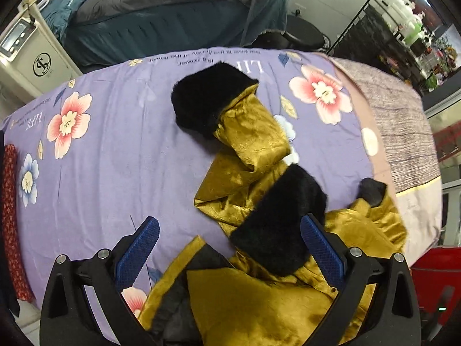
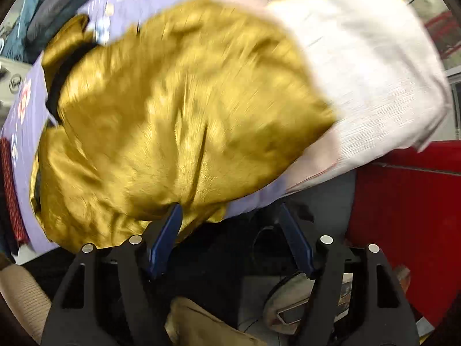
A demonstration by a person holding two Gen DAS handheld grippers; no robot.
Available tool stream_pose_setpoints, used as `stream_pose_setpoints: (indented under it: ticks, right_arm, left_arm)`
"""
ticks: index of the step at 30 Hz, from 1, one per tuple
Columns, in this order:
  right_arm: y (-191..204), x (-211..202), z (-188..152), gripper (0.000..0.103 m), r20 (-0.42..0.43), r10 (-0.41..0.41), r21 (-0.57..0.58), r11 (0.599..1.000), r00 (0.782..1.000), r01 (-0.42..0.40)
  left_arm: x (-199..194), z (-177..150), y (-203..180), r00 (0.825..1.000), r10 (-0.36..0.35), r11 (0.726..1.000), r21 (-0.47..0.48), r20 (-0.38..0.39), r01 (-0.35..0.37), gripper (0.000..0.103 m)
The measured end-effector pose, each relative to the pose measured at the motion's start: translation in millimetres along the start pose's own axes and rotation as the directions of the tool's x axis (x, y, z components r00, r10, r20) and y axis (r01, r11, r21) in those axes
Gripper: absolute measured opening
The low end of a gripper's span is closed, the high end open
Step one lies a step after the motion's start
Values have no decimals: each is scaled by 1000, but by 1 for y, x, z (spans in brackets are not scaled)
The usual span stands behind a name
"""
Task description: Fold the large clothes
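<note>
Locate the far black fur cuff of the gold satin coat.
In the left wrist view, the far black fur cuff lies at centre top on the purple floral bedsheet, capping the gold satin sleeve, left of a pink printed flower.

**Both grippers open, pointing down**

The left gripper (image 1: 229,242), a black plastic two-finger tool with blue textured pads, points steeply downward. Its jaws stand wide apart, one blue pad (image 1: 138,248) at the left and the other at the right, nothing pressed between them.

The right gripper (image 2: 232,236), of the same black frame and blue pads, points straight down. Its jaws are spread; the left pad (image 2: 167,239) and the right one stand well apart and clamp nothing. At the near edge of its view shows the person's shoe (image 2: 291,305).
</note>
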State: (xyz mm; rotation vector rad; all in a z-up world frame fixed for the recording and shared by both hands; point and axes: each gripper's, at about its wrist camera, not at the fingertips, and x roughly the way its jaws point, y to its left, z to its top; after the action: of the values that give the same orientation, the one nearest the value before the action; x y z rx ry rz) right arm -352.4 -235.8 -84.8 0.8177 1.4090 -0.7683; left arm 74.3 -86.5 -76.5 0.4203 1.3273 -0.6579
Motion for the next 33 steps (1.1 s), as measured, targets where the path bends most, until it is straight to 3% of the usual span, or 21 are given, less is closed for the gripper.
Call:
stream_pose_setpoints:
  ticks: [2, 4, 6, 10, 13, 16, 18, 19, 20, 21, 23, 26, 29, 31, 33]
  right_arm:
    - [-9, -18, 7, 70, 64, 1, 41, 999, 998, -4]
    - [-18, -33, 18, 70, 151, 56, 67, 995, 987, -67]
    - [-13, -37, 36, 83, 197, 85, 24, 996, 977, -91]
    - [41, -27, 58, 83, 173, 124, -143, 985, 977, -99]
    - [101, -10, 49, 86, 112, 162, -340, 933, 980, -116]
    - [161, 24, 29, 86, 111, 30, -532, 846, 993, 34]
    - [180, 46, 19, 84, 156, -71, -600, 785, 985, 151]
    - [184, 53, 18, 78, 192, -128, -607, 764, 973, 220]
    - [180, 58, 20, 55, 191, -148, -601, 764, 970, 235]
    - [173, 59, 25, 31, 163, -129, -577, 792, 978, 201]
    - [153, 53, 36, 11, 141, -67, -504, 854, 988, 130]
    - [126, 26, 53, 7, 185, -4, -392, 917, 983, 78]
    - [108, -20, 67, 6, 303, 20, -322, 943, 953, 83]
    - [93, -60, 79, 6, 400, 25, -277, 956, 916, 95]
    - [77, -101, 91, 5, 500, 17, -223, 969, 866, 109]
  left_arm:
    - [21, 1, 0, 999, 47, 998, 33, 0, -47, 97]
    - [42, 8, 2, 996, 92, 994, 62, 8, -92, 97]
    - [60, 16, 0, 996, 90, 991, 95, 17, -91, 97]
    - [88, 24, -27, 998, 63, 975, 213, -13, -59, 97]
    - [105, 25, -45, 997, 75, 965, 253, -24, -66, 96]
    - [123, 28, -39, 993, 35, 991, 129, -113, -20, 62]
    - [128, 28, -32, 990, 43, 996, 79, -132, -33, 33]
    - [129, 26, -31, 990, 64, 994, 93, -130, -52, 29]
    - [128, 25, -31, 990, 73, 992, 110, -124, -60, 21]
    - [127, 23, -32, 990, 87, 988, 136, -110, -72, 13]
    - [117, 20, -29, 993, 98, 982, 167, -65, -87, 8]
    - [87, 22, -10, 997, 72, 992, 101, 30, -75, 6]
    - [45, 31, 21, 986, 78, 997, -4, 147, -78, 5]
    - [9, 38, 58, 976, 54, 992, -121, 210, -28, 5]
    - [-29, 40, 96, 960, 63, 977, -215, 272, -3, 5]
